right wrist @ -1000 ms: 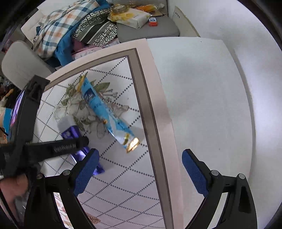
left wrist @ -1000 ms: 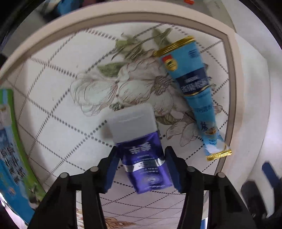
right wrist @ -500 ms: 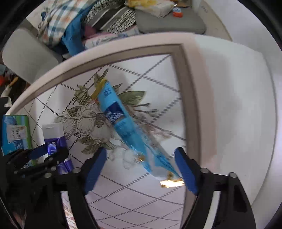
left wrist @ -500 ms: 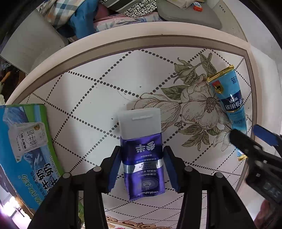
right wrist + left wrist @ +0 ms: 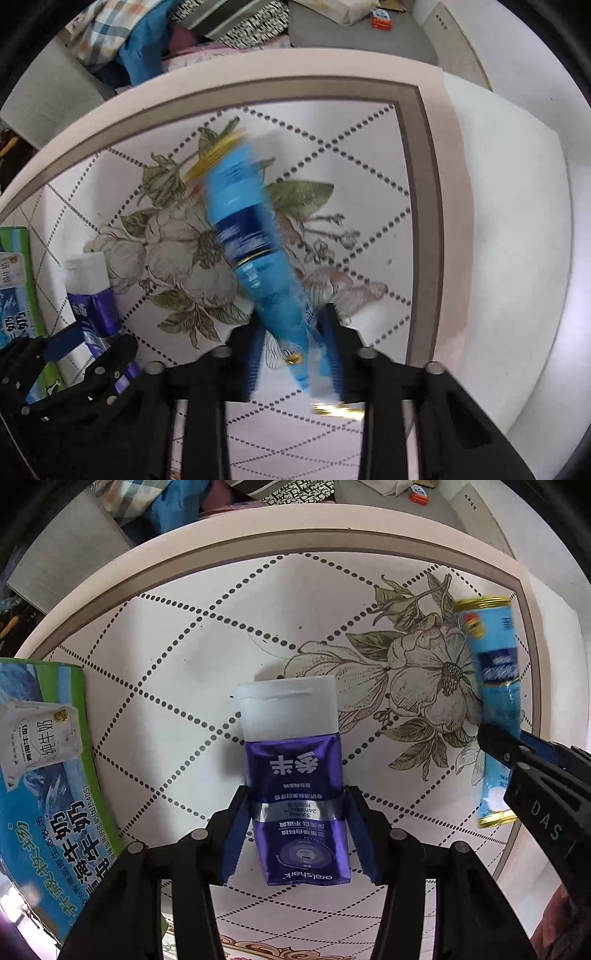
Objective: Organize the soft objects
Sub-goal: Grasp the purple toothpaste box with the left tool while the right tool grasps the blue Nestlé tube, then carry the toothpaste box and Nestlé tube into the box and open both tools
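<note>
My left gripper (image 5: 295,823) is shut on a purple toothpaste tube (image 5: 295,775) with a white cap, held above the flower-patterned table (image 5: 166,672). It also shows in the right wrist view (image 5: 94,306). My right gripper (image 5: 293,350) is shut on the lower part of a light blue tube (image 5: 255,258) with gold ends; the tube is blurred by motion. In the left wrist view the blue tube (image 5: 496,686) stands at the right, with the right gripper (image 5: 517,753) clamped on it.
A green and blue milk carton box (image 5: 44,775) lies at the table's left edge. Beyond the far edge are a grey chair (image 5: 48,92) and a pile of clothes (image 5: 147,40). White surface (image 5: 517,221) lies right of the table.
My right gripper moved in over the blue tube and closed on it. My left gripper carried the purple tube left, away from the flower pattern, toward the milk box.
</note>
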Demonstrator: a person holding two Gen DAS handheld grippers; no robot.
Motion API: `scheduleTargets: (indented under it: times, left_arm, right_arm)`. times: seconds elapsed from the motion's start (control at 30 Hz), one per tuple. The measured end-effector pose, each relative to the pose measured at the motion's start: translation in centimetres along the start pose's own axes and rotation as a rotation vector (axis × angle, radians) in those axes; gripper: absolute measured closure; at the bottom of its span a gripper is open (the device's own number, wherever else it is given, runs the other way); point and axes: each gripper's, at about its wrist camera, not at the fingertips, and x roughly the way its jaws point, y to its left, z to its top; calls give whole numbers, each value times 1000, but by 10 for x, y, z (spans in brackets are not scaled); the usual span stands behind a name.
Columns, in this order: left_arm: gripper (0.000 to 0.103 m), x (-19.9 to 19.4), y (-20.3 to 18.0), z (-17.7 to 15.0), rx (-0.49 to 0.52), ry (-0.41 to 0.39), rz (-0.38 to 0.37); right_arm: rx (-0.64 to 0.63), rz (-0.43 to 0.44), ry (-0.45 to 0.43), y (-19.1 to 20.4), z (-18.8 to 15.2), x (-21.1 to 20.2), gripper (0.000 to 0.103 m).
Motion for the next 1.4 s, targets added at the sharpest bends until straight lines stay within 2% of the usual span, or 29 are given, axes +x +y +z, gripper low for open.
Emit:
scheduleTargets:
  times: [0.07,0.17,0.3,0.53,0.57,0.6,0.63,0.7,0.77,0.83,1.0,1.07,1.2,1.33,1.4]
  left_arm:
    - [55,-2,1,-1,3,-1,-8]
    - [55,-4,1,-12,16,-1,-23]
    - [55,-21,2,-29,33,-56,-20]
    - [60,-52,15,-65,52,-112,-77]
    - [70,-56,17,-70,54,-119,-83]
    - [86,-63,24,-76,56,-132,-82]
    - [87,-70,22,-78,60,-132,-99]
    - [87,-72,25,-86,81,-113,-109]
    - [87,-75,28,-83,103,-113,-109]
    - [86,-73,23,-76,104,-72,-125]
    - [77,-44,24,-62,127,-13,-131]
    - [74,-29,17,-58,162,20,-103]
    - [59,-8,9,-61,213,52,-29]
    - [58,5,9,-71,230,106,-18]
    - [58,4,6,-77,245,54,29]
  right_arm:
    - [-2,-11,-12,3,-3,-2,85]
    - [19,32,-19,3,-11,-6,86]
    - [22,68,-60,6,-28,-25,86]
    - [14,138,-134,9,-67,-65,87]
    - [14,149,-143,12,-72,-71,87]
    - [13,158,-150,11,-79,-75,87]
    - [17,164,-157,10,-84,-78,87]
    - [18,174,-166,16,-94,-85,87]
    - [24,163,-166,17,-102,-88,87]
    - [40,145,-156,18,-108,-87,87]
    - [76,159,-135,9,-116,-74,87]
    - [97,168,-127,1,-115,-68,87]
    - [127,169,-117,-6,-115,-59,87]
    - [124,166,-117,-7,-121,-55,87]
    - [129,167,-119,-10,-123,-53,87]
